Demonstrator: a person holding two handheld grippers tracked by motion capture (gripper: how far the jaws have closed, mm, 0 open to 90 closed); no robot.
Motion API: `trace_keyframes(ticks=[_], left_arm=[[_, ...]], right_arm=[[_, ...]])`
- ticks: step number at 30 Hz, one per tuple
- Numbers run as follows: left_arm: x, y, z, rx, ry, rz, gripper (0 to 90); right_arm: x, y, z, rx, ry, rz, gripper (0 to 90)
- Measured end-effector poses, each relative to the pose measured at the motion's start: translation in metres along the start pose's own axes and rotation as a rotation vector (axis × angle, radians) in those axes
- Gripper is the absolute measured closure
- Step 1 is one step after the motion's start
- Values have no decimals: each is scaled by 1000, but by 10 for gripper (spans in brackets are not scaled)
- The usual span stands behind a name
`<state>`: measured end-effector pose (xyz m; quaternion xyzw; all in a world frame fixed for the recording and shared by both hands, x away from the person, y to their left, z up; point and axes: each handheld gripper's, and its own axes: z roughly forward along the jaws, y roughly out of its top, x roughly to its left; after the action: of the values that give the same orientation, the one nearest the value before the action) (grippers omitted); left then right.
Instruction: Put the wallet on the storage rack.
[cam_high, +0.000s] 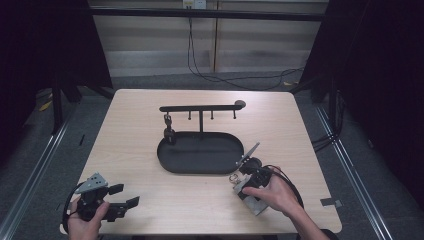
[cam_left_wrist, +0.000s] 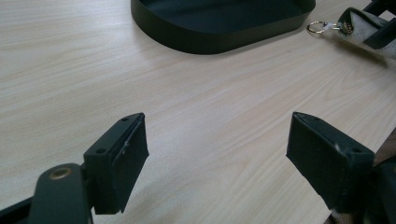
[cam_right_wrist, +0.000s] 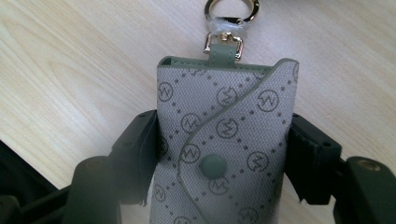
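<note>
Grey monogrammed key pouch (cam_right_wrist: 224, 140) with snap flap and gold ring, pinched in right hand-held gripper (cam_right_wrist: 224, 154).

The key pouch (cam_right_wrist: 224, 144) runs off the bottom edge, its lower end unseen

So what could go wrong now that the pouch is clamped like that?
The right gripper squeezes the grey key pouch by its soft sides only, so it might buckle or slip out when lifted. Its gold ring dangles free at the far end and could swing, making it hard to thread onto a peg of the black stand. The tray rim sits close by and could snag it.
</note>
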<state>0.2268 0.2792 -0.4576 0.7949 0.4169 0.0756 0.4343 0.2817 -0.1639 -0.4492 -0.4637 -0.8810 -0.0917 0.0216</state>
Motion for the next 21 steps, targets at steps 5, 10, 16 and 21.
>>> trace_keyframes(ticks=[5,10,16,21], left_arm=[[0,0,0,4,-3,0,202],[1,0,1,6,-4,-5,201],[1,0,1,1,-12,-11,200],[1,0,1,0,-12,-12,199]], right_arm=[[-3,5,-4,8,12,-2,342],[-7,9,-12,11,18,-2,342],[-11,11,-18,3,17,2,342],[-13,13,-24,9,12,3,342]])
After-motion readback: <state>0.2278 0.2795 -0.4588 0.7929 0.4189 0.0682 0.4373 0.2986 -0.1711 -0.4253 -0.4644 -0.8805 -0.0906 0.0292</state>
